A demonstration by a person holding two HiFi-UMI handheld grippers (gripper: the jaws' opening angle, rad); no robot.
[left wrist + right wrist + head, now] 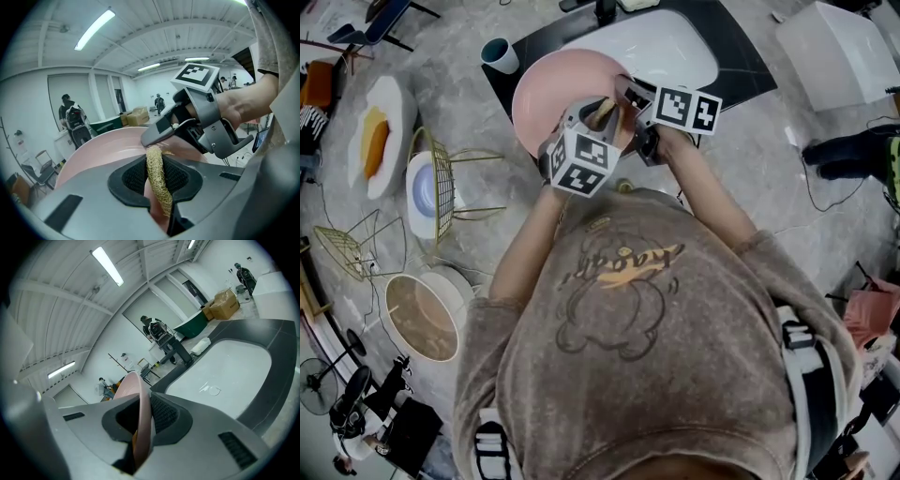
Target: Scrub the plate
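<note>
Pads of the left claw [157, 178] are pressed together on a straw-coloured loofah scrubber [154, 161], which stands upright between them. Its upper end lies against the face of the pink plate [98, 150]. The right claw [143, 423] is almost closed and pinches the plate's rim edge-on between its ribbed pads. The plate is round, pale pink and smooth. It is held tilted in the air above the white sink [675, 47], which is set into a dark surface [741, 66].
</note>
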